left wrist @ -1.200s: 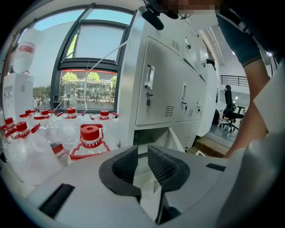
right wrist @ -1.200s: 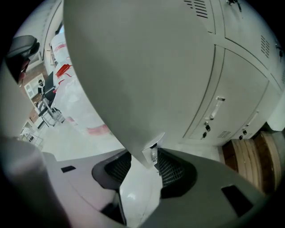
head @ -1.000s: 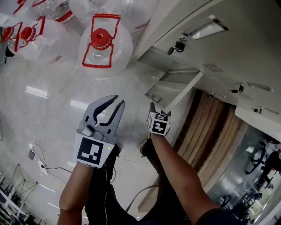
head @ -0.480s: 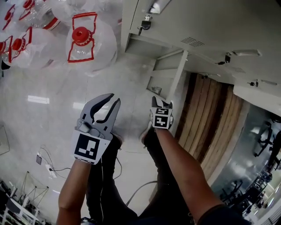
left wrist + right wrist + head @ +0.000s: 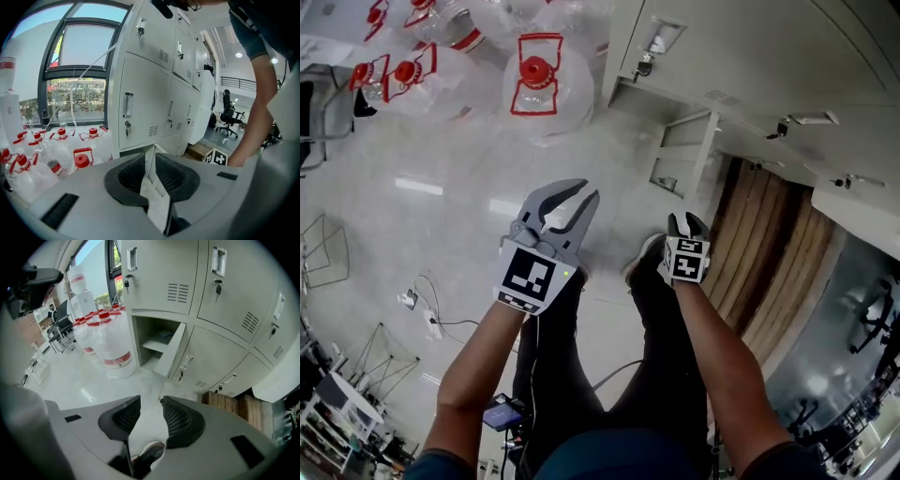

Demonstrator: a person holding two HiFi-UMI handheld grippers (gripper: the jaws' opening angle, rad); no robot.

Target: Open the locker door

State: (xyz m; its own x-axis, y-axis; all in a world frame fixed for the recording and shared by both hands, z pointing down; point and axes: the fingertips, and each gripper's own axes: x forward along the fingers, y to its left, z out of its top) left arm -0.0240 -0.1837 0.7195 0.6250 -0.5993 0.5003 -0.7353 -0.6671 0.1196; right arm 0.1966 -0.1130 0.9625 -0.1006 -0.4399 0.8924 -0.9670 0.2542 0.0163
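Right gripper view: locker door (image 5: pixel 169 350) standing swung out from the bottom compartment (image 5: pixel 151 335), straight ahead of the right tongs (image 5: pixel 151 400), jaws just narrowed yet apart, nothing between. Left tongs (image 5: pixel 150 155) parted, empty, farther off.

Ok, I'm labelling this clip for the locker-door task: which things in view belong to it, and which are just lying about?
Job:
locker door, standing open
locker bank

Lying about:
water bottles
wooden boards
office chair

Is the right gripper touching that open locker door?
Apart. The right gripper view shows the right gripper, jaws just narrowed slightly, empty over floor and a shoe; the open locker door stands clear beyond them.
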